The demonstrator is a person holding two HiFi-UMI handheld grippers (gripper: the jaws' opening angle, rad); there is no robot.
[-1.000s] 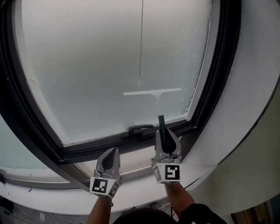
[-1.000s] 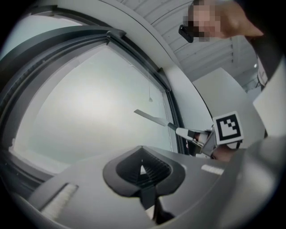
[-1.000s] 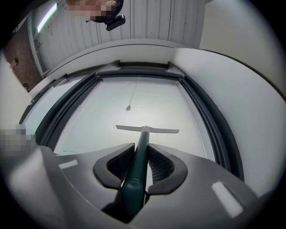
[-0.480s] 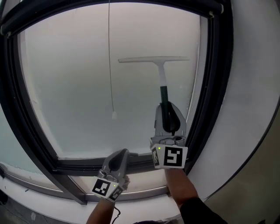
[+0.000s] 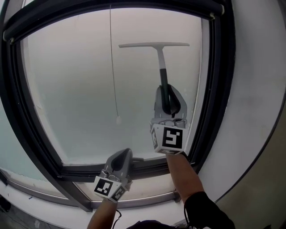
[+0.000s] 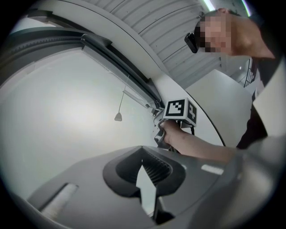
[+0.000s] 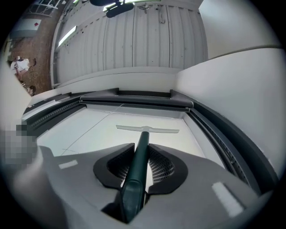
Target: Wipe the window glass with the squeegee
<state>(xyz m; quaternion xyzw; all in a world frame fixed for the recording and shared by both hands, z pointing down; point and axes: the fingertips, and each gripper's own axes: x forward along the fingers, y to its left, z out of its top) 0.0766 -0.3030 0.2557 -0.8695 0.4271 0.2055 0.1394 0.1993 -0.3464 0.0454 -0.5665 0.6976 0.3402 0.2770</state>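
Holding the squeegee high against the window glass, the person stands close below the pane.

Nearest, the left tongs hang low in front of the bottom frame. In the left gripper view these tongs are drawn together at the tips, with nothing between them, and take no part in the work.

Above and to the right, the right tongs are raised on an outstretched arm. The right gripper view shows them clamped on the squeegee's dark green handle, which runs straight out between the jaws.

Beyond the grip, the pale neck leads to the blade. It lies level across the upper right part of the pane, just below the top frame and near the right frame. A thin cord with a small pull hangs left of the handle, apart from it.

Judged from this placement, the step in hand is setting the blade at the head of a stroke. The next move likely calls for even pressure along the whole blade edge and a straight pull downward, keeping the blade level and clear of the cord.
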